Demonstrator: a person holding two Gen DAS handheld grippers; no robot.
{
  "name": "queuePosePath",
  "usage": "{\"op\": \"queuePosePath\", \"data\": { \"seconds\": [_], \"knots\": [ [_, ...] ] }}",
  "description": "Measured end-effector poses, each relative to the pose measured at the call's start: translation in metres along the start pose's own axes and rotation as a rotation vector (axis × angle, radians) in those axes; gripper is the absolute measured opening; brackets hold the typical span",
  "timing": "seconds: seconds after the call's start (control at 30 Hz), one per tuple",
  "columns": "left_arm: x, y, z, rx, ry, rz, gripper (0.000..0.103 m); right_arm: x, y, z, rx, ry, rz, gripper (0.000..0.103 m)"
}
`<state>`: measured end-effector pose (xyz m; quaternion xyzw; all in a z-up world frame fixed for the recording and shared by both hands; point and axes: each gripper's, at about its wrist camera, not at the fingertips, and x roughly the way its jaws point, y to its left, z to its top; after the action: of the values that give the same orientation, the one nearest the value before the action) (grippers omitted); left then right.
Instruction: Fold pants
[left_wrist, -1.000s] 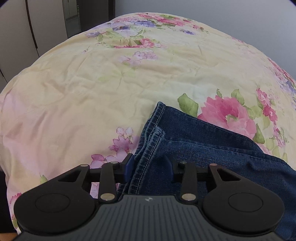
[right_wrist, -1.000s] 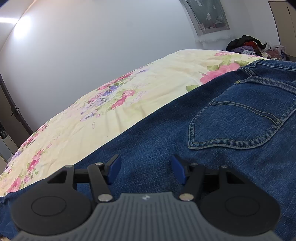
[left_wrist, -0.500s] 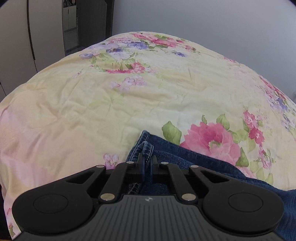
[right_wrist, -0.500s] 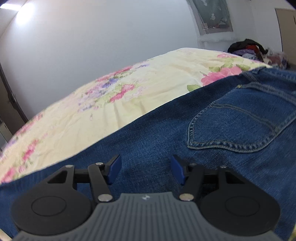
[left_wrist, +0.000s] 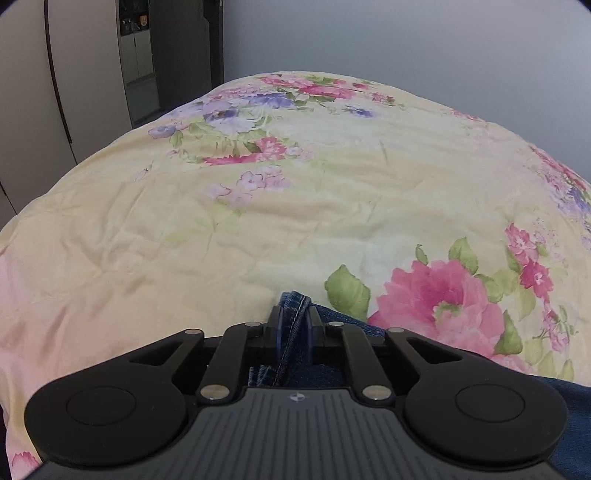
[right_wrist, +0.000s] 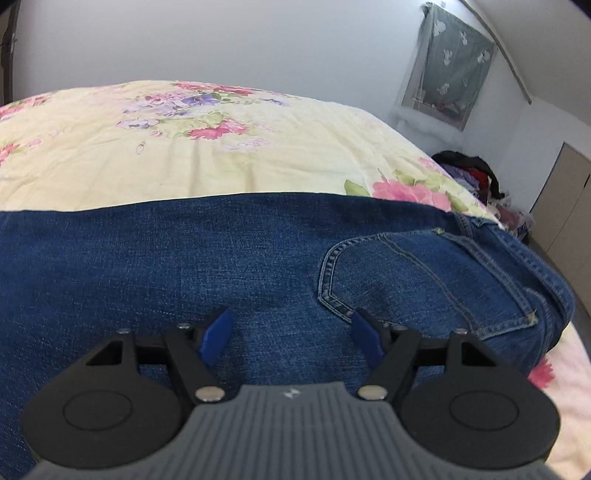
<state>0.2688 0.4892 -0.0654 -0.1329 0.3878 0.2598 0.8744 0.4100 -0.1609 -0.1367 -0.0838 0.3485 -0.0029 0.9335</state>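
Blue denim pants lie flat across a yellow floral bedspread, the back pocket facing up at the right. My right gripper hovers just over the denim left of the pocket; its jaws are opening and nothing is pinched between the blue pads. In the left wrist view, the pants' leg hem stands bunched between the pads of my left gripper. That gripper's jaws are easing apart, but the pads still press on the hem. The rest of the leg trails off to the lower right.
The bedspread stretches far ahead of the left gripper. Pale wardrobe doors stand beyond the bed's left edge. A heap of clothes sits past the bed's right corner, under a grey wall hanging, beside a cabinet.
The left gripper went from open around the hem to clamped on it and drew it along, so less denim shows. The right gripper rolled level and its jaws widened.
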Motion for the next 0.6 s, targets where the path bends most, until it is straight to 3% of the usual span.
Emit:
{"op": "queuePosePath", "data": {
  "seconds": [0.07, 0.13, 0.2, 0.3, 0.43, 0.53, 0.6],
  "knots": [
    [-0.002, 0.004, 0.001, 0.018, -0.026, 0.018, 0.031, 0.0, 0.001, 0.0, -0.004, -0.002, 0.003, 0.069],
    [-0.008, 0.012, 0.005, -0.003, -0.053, 0.062, 0.03, 0.0, 0.001, -0.001, -0.004, -0.004, 0.005, 0.07],
    [-0.019, 0.031, 0.011, -0.103, -0.096, 0.142, 0.03, 0.001, 0.002, -0.001, -0.006, -0.005, 0.004, 0.07],
    [-0.039, 0.062, 0.008, -0.226, -0.122, 0.063, 0.033, 0.002, 0.003, 0.0, -0.006, -0.005, 0.006, 0.071],
    [-0.066, 0.066, -0.023, -0.136, -0.122, -0.043, 0.061, 0.002, 0.003, 0.001, -0.001, -0.003, 0.008, 0.071],
    [-0.074, 0.066, -0.052, -0.096, -0.09, -0.114, 0.063, 0.002, 0.004, 0.001, 0.002, -0.003, 0.007, 0.071],
    [-0.072, 0.066, -0.068, -0.095, -0.047, -0.121, 0.063, 0.002, 0.004, 0.001, 0.003, -0.003, 0.007, 0.071]
  ]
}}
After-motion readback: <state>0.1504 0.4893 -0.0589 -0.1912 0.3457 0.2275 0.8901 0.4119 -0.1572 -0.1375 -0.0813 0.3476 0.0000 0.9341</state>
